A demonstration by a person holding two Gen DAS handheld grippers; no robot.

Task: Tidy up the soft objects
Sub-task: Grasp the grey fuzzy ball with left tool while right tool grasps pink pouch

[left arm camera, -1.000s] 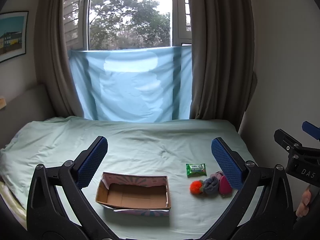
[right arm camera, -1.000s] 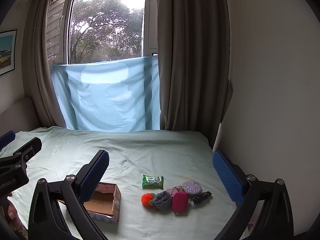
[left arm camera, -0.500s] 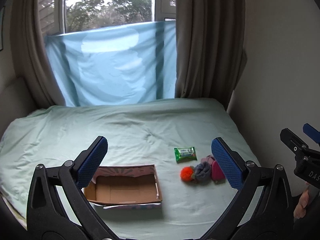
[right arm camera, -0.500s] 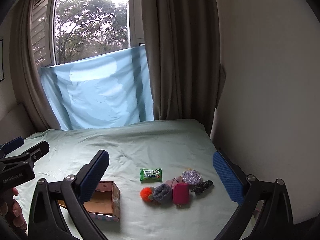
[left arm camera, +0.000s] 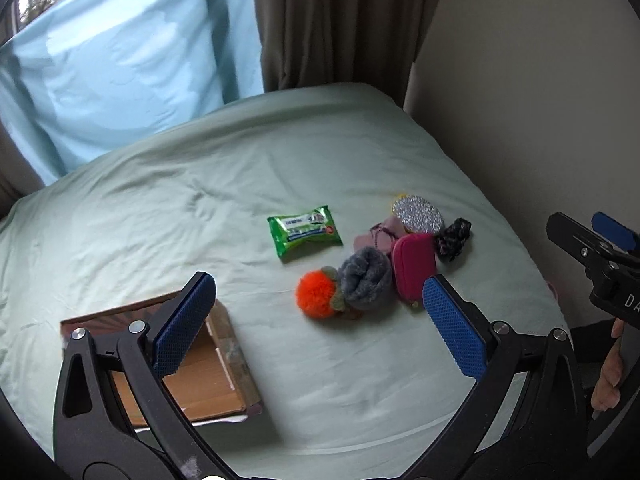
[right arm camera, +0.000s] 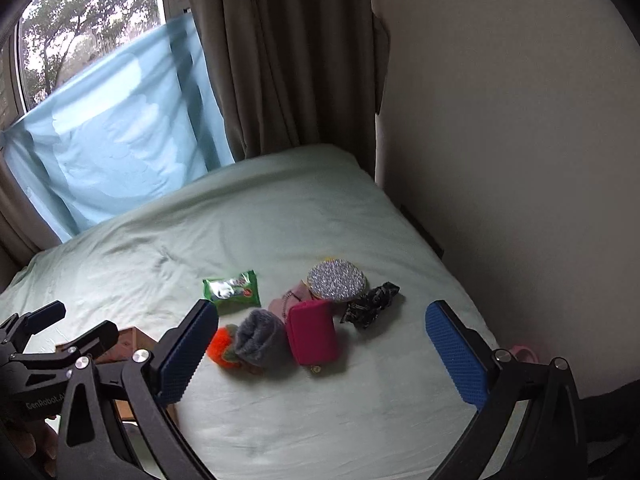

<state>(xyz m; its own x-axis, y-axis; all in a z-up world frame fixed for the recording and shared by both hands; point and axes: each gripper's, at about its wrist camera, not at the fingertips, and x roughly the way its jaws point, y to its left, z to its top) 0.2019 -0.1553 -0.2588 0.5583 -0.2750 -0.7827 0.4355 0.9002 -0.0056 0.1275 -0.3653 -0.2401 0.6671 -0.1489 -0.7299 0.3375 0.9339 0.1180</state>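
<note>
Both cameras now sit closer to the soft pile (left arm camera: 384, 264) on the bed (left arm camera: 200, 208) than a second ago. Left gripper (left arm camera: 316, 320) and right gripper (right arm camera: 320, 356) gape, empty. "GenRobot" is legible; the green packet's (left arm camera: 305, 232) print blurs. A finger partly hides the cardboard box (left arm camera: 208, 380).

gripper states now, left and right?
Left gripper: open, holding nothing, above the pale green bedsheet.
Right gripper: open, holding nothing, above the magenta zip pouch.
</note>
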